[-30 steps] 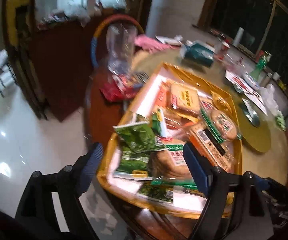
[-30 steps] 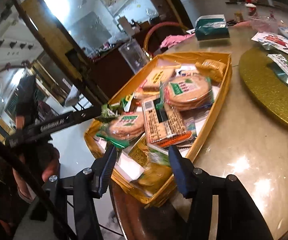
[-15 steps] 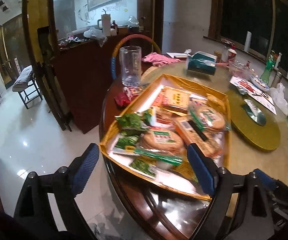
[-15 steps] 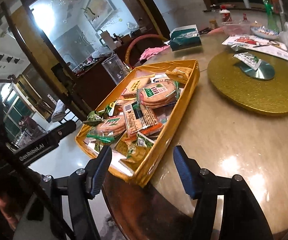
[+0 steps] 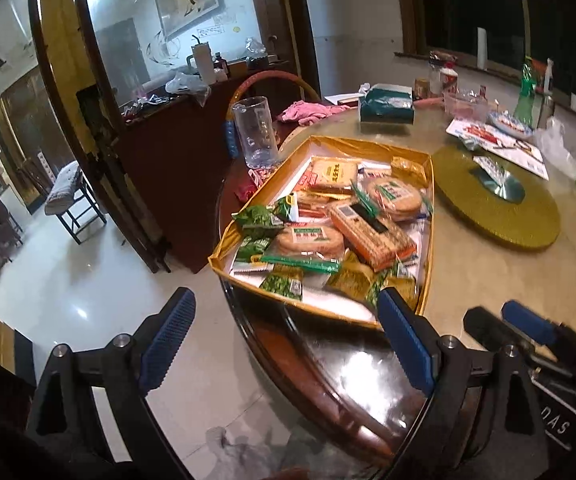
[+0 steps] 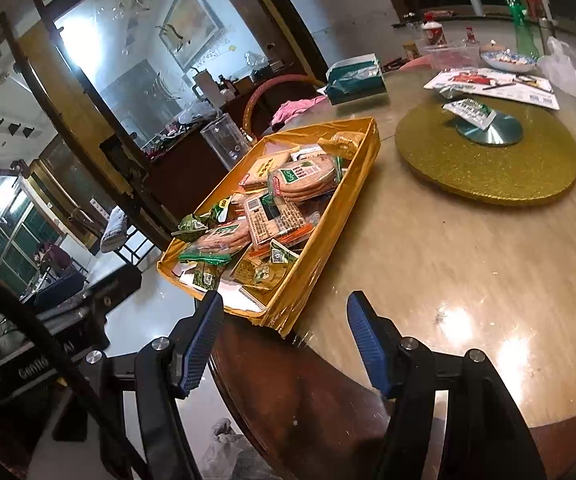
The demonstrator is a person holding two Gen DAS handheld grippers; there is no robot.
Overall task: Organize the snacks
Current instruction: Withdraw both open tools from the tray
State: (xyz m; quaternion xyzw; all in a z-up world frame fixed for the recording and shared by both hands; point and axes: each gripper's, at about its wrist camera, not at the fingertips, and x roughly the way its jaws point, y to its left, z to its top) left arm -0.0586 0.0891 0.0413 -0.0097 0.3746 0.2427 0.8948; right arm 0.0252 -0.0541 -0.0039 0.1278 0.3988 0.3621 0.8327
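Both claws pulled back from snack tray [image 5: 427, 240] | left claw [image 5: 284, 344] spread, empty | right claw [image 6: 284, 340] spread, empty

Glossy polished table [image 6: 467, 248], shiny gold-foil tray [image 6: 323, 240]

A shallow golden-yellow cardboard tray [image 5: 429, 216] sits at the bench [image 6: 447, 248] edge, heaped with wrapped snacks: round tan crackers in clear green-labelled packs [image 5: 309, 240], an orange rectangular biscuit pack [image 5: 371, 232], and small green sachets [image 5: 258, 218] at its near end.
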